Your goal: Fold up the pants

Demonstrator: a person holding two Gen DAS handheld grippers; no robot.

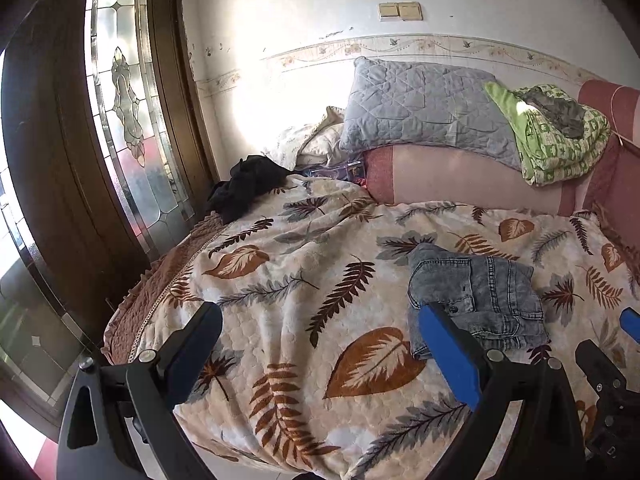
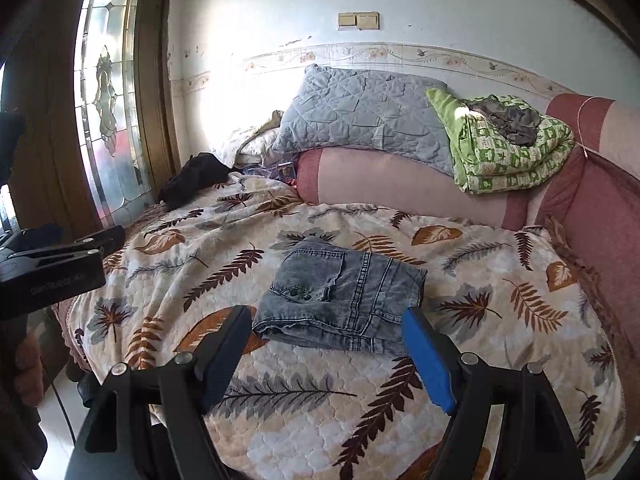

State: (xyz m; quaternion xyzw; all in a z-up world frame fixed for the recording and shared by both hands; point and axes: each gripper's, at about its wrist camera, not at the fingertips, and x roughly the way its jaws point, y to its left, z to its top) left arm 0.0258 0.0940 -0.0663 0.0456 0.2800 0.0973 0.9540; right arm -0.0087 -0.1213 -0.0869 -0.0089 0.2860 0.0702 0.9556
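Both grippers hang wide open and empty over the quilt (image 2: 520,280). The right gripper (image 2: 328,336) sits nearest the jeans (image 2: 344,292), which lie just ahead of its jaws in a compact folded bundle, long axis running across the view. From the left gripper (image 1: 320,332) the jeans lie off to the right. Nothing blocks the way; a black garment (image 2: 192,180) and pillows (image 2: 360,112) lie well apart.
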